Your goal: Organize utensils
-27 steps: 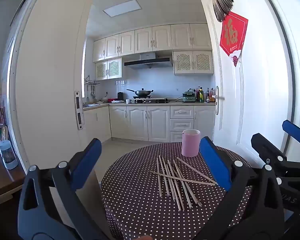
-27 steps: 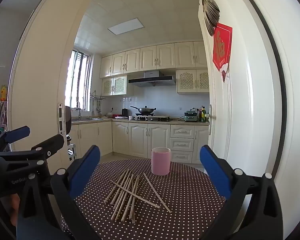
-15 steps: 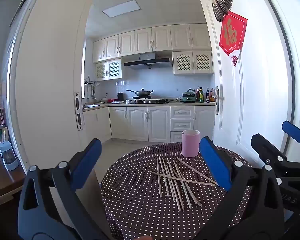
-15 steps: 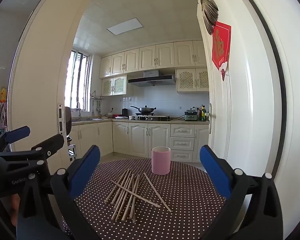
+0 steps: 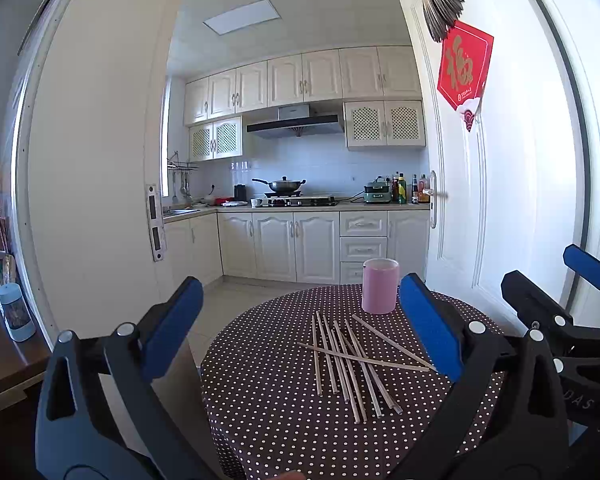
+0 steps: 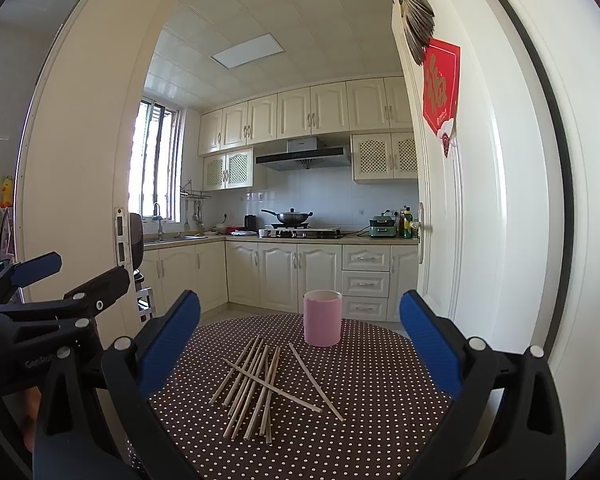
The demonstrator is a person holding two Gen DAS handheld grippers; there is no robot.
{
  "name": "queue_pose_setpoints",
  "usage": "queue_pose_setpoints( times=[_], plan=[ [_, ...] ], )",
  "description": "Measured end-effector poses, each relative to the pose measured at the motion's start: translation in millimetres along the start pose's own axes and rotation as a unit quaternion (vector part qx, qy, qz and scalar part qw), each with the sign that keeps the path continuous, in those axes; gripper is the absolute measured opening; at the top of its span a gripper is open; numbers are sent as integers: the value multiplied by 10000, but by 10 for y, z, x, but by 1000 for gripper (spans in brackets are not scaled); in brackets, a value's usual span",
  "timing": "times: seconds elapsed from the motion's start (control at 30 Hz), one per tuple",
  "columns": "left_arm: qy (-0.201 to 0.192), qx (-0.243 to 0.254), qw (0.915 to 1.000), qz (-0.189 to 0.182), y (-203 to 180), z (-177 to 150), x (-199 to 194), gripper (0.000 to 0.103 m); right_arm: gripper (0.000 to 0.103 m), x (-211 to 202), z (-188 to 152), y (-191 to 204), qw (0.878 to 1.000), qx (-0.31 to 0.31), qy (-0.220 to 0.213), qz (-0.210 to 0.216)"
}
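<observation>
Round desk (image 6: pixel 380 400), covered in a brown cloth with white polka dots: it carries every task item and stands before an open kitchen doorway.

Left gripper (image 5: pixel 300 332), black frame with blue pads: held above the desk's near edge, jaws spread wide, nothing between them. Right gripper (image 6: pixel 300 340), same build: likewise above the near edge, jaws spread wide and empty. Judgement: both are poised for a first pick, with no sorting begun.

Pink cylindrical cup (image 6: pixel 323 323): upright, mouth upward, at the far side of the desk, just beyond the sticks and not touching them. Judgement: it is the intended holder, placed within reach of either gripper.

Thin pale wooden chopsticks (image 6: pixel 256 384): loose heap lying flat at the desk's centre, between the grippers and the cup. Most lie roughly parallel, long axes running from the near edge toward the cup and fanned slightly. One lies across the bundle, on top of it. Another rests apart on the right, angled toward the cup. None is in the cup.

Judgement: the crossing stick, being uppermost, suits the first grasp.
</observation>
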State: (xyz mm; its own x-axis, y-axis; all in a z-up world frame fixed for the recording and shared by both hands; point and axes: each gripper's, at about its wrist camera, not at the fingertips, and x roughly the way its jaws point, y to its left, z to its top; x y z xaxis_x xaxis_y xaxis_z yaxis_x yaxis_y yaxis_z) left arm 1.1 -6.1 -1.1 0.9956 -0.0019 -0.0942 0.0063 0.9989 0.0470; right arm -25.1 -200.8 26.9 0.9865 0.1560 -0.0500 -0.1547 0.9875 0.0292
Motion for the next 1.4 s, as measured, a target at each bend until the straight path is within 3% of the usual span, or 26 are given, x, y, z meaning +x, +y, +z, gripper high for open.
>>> queue_pose_setpoints(
  times=[1.4],
  plan=[
    [21,20,10000,6,-21,-26,24,97,96,25,-56,-57,9999,107,105,12]
  ],
)
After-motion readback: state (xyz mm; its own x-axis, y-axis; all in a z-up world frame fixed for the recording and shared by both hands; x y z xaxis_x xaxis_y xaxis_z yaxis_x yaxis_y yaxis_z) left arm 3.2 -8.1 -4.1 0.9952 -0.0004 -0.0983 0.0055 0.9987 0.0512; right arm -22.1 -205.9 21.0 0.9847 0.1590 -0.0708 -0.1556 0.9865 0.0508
